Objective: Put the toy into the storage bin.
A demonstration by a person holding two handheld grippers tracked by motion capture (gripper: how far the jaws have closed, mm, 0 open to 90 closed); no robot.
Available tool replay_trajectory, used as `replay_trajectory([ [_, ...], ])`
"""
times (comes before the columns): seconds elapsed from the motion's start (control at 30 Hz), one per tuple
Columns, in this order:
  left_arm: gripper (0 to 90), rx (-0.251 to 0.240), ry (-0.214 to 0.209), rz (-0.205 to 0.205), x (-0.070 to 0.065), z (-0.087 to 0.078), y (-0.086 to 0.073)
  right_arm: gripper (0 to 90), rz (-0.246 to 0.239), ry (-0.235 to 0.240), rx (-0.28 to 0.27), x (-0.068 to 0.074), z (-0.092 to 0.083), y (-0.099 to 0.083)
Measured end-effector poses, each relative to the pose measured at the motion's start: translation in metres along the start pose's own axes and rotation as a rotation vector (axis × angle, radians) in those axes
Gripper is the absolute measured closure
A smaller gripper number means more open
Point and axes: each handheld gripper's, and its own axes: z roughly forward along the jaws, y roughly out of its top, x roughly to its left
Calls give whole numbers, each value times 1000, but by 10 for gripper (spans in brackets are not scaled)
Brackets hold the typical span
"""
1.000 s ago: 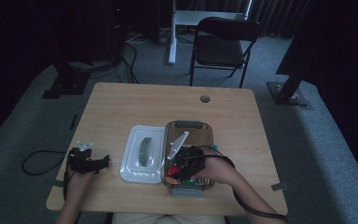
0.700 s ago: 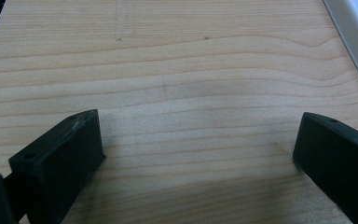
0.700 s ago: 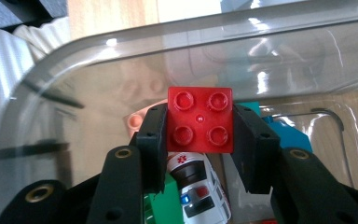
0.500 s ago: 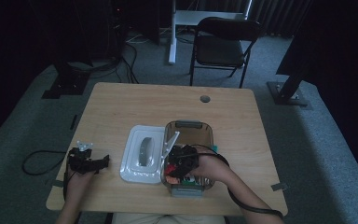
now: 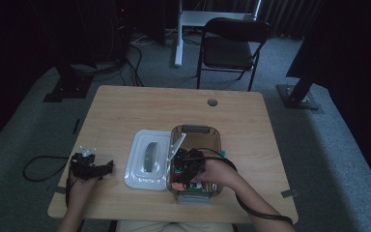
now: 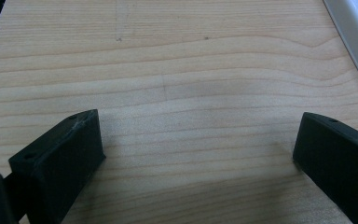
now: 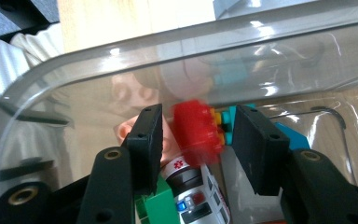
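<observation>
From the high view, your right gripper (image 5: 186,166) reaches into the clear container (image 5: 207,133), whose near end sits close to the table's (image 5: 125,106) 6 o'clock edge; the white lid (image 5: 147,159) lies just beside it at 9 o'clock, and bare wood stretches toward 12 o'clock. Your left gripper (image 5: 91,166) rests near the 8 o'clock corner, well apart from the lid, unmoved since a second ago, while your right hand has shifted only slightly inside the container. In the left gripper view, its jaws stand spread wide over bare table, with the lid's rim at 2 o'clock. In the right gripper view, your jaws have just been opening; the blurred red brick (image 7: 196,133) sits between them, untouched by either pad, close against the container's curved wall, above a green brick (image 7: 161,207) and a toy ambulance (image 7: 198,196).
</observation>
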Motion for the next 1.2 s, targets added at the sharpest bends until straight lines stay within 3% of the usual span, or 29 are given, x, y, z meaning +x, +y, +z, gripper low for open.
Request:
replay_trajectory([
  [0.2,20,0,0,0,0,0,0,520,13,-10,-25,1,-10,-7],
  [0.53,20,0,0,0,0,0,0,506,93,-45,-110,-7,-38,-38],
  [0.83,20,1,0,0,0,0,0,472,187,-118,-192,-19,-70,-75],
  [0.87,20,1,0,0,0,0,0,471,220,-139,-215,-22,-79,-85],
  [0.97,20,1,1,0,0,0,0,468,260,-170,-239,-28,-89,-100],
  [1.03,20,1,1,0,0,0,0,468,274,-176,-245,-29,-92,-105],
  [1.2,20,2,0,0,0,0,0,453,362,-218,-260,-43,-99,-133],
])
